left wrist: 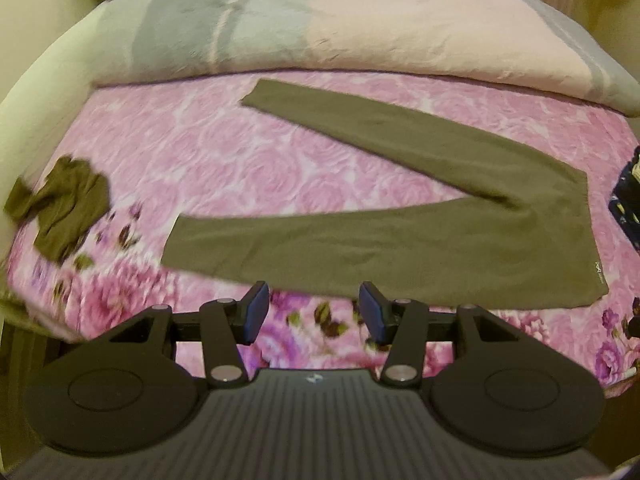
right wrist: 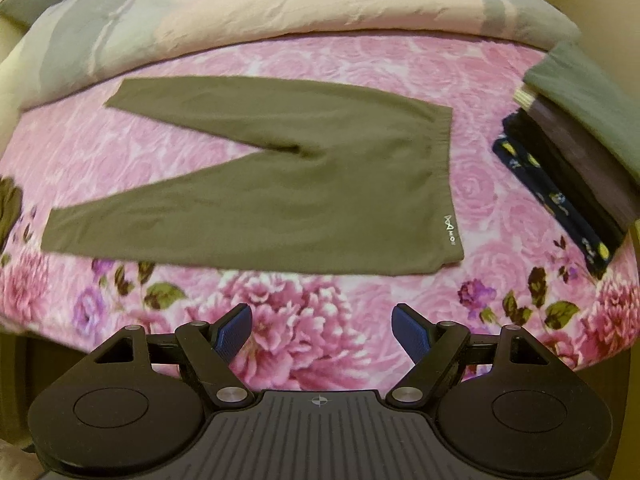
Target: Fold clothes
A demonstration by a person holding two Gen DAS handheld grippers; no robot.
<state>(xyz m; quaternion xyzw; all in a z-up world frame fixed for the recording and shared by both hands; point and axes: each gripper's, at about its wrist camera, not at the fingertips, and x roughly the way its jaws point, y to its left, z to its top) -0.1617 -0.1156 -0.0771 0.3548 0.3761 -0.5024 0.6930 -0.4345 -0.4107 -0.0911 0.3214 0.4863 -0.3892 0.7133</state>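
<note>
Olive-green trousers lie flat on the pink floral bed, legs spread in a V that opens to the left, waistband at the right. They also show in the right wrist view. My left gripper is open and empty, just in front of the near leg's lower edge. My right gripper is open and empty, hovering over the bedsheet a short way in front of the trousers' near edge.
A crumpled olive garment lies at the bed's left edge. A folded duvet spans the back of the bed. A stack of folded clothes sits at the right edge. The floral sheet runs to the bed's front edge.
</note>
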